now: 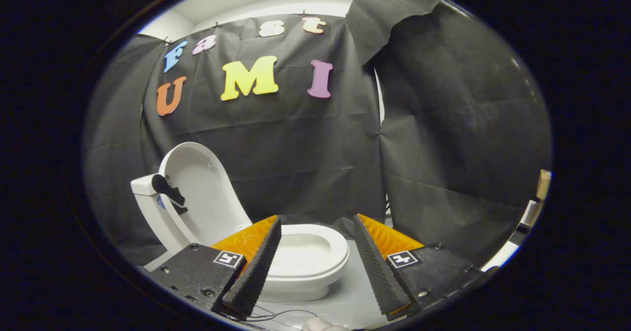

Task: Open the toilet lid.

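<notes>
I held my gripper [315,257] with its two fingers spread wide and nothing between them, well back from the work. The toilet [296,257] sat just beyond the fingertips, low and a little to the left, on a pale grey floor [345,296]. Its lid [204,193] already stood raised at the far left, leaning back toward the white tank [145,185], with the seat and bowl open to view below it. By my reckoning the opening was done, or as good as done, and what remained was only to get away cleanly. The risk I saw was the lid itself: I could not tell whether it rested firmly against the tank or only balanced there, and if it was merely balanced, a knock from my left finger [254,267] as I drew off might have tipped it forward and dropped it shut. Thin wires [276,315] lay on the floor near me and could have snagged.
</notes>
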`<move>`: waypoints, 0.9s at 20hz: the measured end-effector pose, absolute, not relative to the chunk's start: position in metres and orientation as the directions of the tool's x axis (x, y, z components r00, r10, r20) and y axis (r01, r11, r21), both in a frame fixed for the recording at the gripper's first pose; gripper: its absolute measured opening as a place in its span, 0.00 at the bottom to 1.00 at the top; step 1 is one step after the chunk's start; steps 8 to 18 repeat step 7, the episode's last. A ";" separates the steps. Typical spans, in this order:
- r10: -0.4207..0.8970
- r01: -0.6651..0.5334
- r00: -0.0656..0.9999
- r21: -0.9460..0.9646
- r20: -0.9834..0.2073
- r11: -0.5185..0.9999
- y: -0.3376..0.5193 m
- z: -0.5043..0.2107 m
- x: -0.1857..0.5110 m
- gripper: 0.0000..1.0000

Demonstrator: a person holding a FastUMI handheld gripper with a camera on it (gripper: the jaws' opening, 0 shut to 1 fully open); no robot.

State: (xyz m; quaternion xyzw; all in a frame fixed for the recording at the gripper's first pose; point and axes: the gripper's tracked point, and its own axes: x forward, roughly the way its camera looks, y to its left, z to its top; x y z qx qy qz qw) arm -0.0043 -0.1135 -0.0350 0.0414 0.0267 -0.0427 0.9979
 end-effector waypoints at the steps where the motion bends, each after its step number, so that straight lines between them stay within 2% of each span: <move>1: -0.082 0.086 0.995 0.083 -0.058 0.993 -0.113 -0.036 -0.004 0.92; 18: -0.069 0.073 0.996 0.079 -0.048 0.994 -0.110 -0.038 -0.001 0.92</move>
